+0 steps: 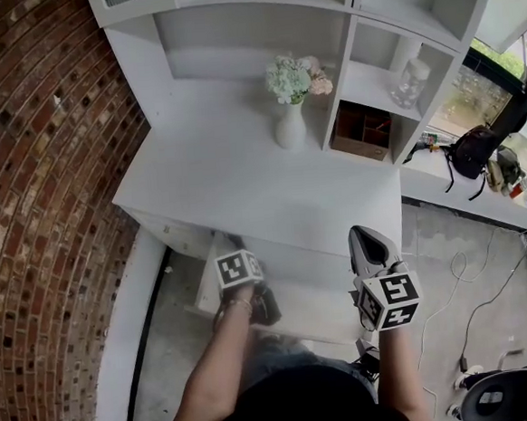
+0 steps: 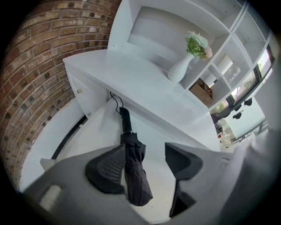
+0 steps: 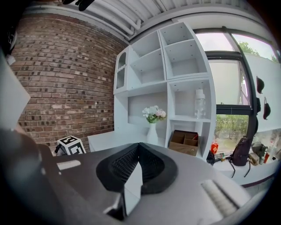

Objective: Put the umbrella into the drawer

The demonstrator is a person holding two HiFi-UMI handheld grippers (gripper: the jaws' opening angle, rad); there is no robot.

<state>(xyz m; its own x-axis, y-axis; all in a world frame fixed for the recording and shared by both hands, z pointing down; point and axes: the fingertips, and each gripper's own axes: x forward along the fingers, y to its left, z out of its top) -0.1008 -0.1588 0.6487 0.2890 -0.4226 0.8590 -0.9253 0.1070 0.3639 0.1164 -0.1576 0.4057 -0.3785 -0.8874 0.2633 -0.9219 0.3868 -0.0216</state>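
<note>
Drawer (image 2: 99,132): stood pulled out under the desk (image 2: 131,83); in it I saw the folded black umbrella (image 2: 134,171) lying flat (handle end toward the desk).
Vase (image 2: 179,69): held flowers (image 2: 196,44) on the desk.
Left gripper (image 2: 147,163): tilted steeply down over the umbrella, jaws wide apart, gripping nothing.
Right gripper (image 3: 137,166): nearly level, jaws together, empty.
</note>
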